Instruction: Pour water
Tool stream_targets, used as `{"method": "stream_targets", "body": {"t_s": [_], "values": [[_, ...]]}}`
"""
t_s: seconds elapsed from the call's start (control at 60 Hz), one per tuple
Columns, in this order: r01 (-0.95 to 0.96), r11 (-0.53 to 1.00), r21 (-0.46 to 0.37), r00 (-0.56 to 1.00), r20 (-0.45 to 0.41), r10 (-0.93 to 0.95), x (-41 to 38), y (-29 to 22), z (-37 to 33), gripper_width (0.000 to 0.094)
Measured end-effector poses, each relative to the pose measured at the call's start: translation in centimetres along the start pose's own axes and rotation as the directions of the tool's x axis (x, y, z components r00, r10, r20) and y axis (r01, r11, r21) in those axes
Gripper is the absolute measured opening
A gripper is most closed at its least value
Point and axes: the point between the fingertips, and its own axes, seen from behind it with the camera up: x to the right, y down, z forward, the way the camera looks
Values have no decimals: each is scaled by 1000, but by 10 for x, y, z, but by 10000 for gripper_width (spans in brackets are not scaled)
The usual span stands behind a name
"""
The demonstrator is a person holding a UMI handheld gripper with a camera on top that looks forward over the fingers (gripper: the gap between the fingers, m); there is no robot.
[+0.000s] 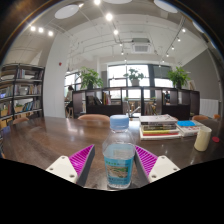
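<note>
A clear plastic water bottle with a blue cap and a blue-green label stands upright on the dark wooden table, between my two fingers. My gripper is open: the magenta pads stand to the left and right of the bottle with a gap at each side. A white cup stands on the table to the right, beyond the fingers.
A stack of books lies on the table behind the bottle to the right. Chairs stand at the table's far side. Bookshelves line the left wall, with partitions and potted plants before the windows at the back.
</note>
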Motion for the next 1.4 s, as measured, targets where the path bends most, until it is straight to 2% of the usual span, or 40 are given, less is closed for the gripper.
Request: {"method": "stream_targets", "body": {"t_s": [0.133, 0.183, 0.233, 0.317, 0.4, 0.617, 0.767, 0.933, 1.083, 1.217, 1.4], "values": [[-11, 1000, 3, 999, -36, 11, 8, 2, 4, 603], [-17, 1000, 6, 998, -52, 17, 13, 1, 4, 468], [-4, 1000, 4, 999, -40, 4, 11, 1, 4, 443], [23, 1000, 10, 999, -33, -23, 8, 0, 5, 349], [24, 1000, 11, 1000, 8, -24, 1, 0, 9, 281], [-97, 995, 17, 994, 44, 96, 18, -11, 9, 280], [-365, 928, 77, 931, 41, 363, 78, -55, 10, 281], [-693, 705, 151, 720, 105, 686, 150, -104, 7, 282], [-914, 354, 199, 396, 245, 885, 217, -137, 6, 279], [-981, 12, 195, 80, 345, 935, 270, -141, 9, 284], [-938, -300, 172, -210, 406, 890, 318, -126, 12, 304]]}}
